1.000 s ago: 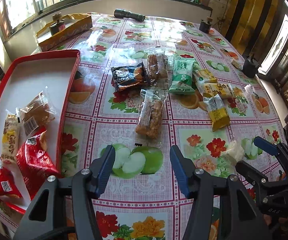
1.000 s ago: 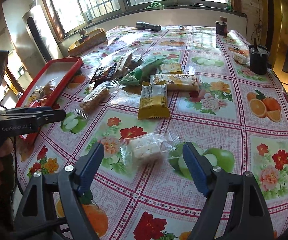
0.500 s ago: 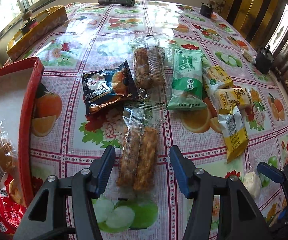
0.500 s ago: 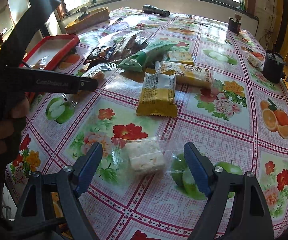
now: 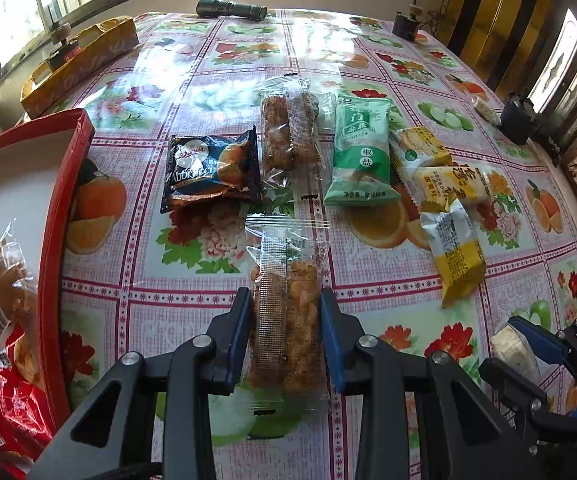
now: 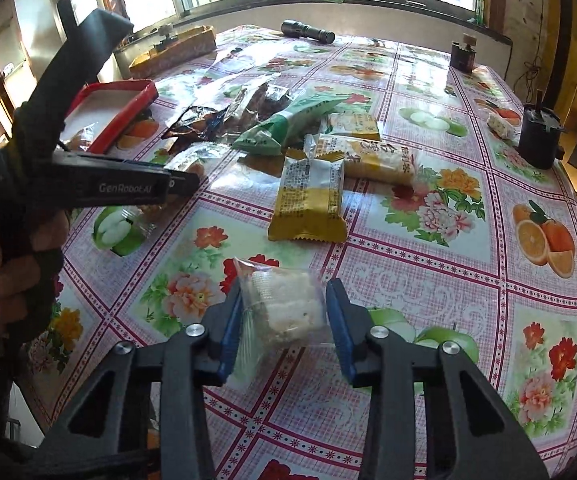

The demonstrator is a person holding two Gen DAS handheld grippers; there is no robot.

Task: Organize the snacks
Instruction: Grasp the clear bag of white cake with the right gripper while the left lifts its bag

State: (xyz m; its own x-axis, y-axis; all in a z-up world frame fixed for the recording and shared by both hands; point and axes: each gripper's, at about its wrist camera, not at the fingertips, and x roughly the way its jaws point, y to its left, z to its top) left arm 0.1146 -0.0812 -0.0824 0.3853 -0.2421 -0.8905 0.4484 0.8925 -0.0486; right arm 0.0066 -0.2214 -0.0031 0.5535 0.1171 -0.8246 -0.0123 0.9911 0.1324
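Left wrist: flowered counter (image 5: 208,152) under windows; red tray (image 5: 58,216) of snacks at left, loose packets beyond. Left gripper (image 5: 286,338), jaws just closed, pressing both sides of clear brown snack bar packet (image 5: 288,320) lying on counter.

Right wrist: same counter, flashlight (image 6: 308,32) far off. Right gripper (image 6: 284,324), jaws just narrowed, clamped on clear white cake packet (image 6: 284,304), yellow packet (image 6: 308,200) beyond.

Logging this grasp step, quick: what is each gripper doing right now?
Left gripper: just closed on the clear-wrapped crispy snack bar.
Right gripper: just closed on the clear-wrapped white rice cake.
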